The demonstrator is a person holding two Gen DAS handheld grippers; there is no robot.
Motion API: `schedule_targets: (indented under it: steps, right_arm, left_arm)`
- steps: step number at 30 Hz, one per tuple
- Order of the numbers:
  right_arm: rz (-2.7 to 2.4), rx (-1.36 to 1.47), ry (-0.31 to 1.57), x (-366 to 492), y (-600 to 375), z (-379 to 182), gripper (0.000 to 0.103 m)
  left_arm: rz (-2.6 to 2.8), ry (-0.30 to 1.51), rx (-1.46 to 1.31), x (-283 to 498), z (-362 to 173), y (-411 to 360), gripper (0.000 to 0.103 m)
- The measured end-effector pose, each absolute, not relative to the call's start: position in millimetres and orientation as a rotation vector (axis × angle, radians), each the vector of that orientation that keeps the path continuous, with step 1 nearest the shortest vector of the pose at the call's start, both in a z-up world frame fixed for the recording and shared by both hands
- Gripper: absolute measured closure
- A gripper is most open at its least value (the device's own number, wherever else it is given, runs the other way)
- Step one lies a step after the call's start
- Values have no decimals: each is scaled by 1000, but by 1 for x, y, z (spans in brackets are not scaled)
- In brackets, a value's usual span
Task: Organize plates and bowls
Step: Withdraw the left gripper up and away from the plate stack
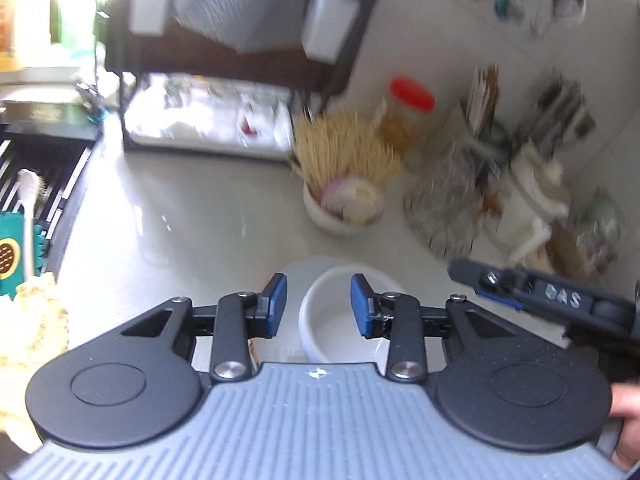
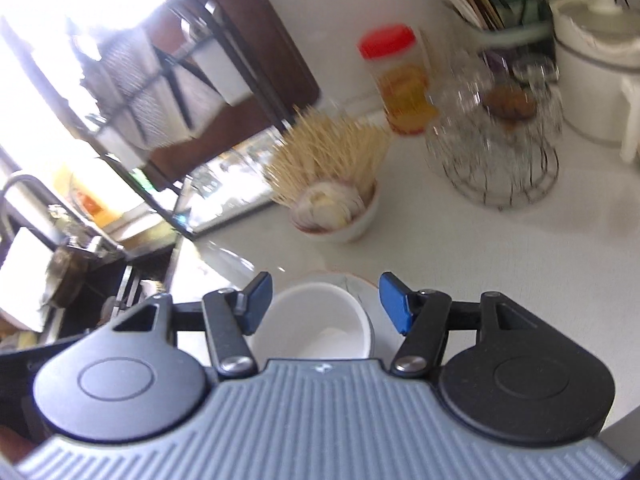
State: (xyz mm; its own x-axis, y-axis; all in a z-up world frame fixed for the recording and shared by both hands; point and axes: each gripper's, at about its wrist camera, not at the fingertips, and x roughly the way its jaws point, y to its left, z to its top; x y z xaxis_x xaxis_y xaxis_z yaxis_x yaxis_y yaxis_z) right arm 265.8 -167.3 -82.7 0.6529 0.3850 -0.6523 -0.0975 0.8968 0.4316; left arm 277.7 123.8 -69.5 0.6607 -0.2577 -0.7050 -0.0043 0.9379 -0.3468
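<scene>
Left claw point(image 1: 319, 306) is hanging narrowly parted, gripping nothing, its blue pads point(image 1: 277, 305) framing the white bowl point(image 1: 340, 322) below. Right claw point(image 2: 325, 304) is standing wider, also empty, over the same bowl point(image 2: 316, 322). That bowl is sitting on a white plate point(image 2: 362, 284) on the pale table point(image 1: 192, 208). Farther back, a small bowl of onion halves point(image 1: 344, 206) is resting just beside a bristling toothpick bundle point(image 1: 346, 148); a red-capped jar point(image 1: 406, 114), wire basket point(image 2: 494, 152) and black dish rack point(image 1: 224, 68) are lining the wall.
</scene>
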Motion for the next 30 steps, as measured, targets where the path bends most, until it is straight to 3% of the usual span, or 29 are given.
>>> schedule_targets:
  steps: [12,30]
  right_arm:
    - [455,321,673,211,-209,-20,40]
    - [599,217,614,108,-261,-12,40]
  left_arm:
    - [-7,673,-304,182,-8,73,63]
    - [86,653,-307,49,-13,-23,59]
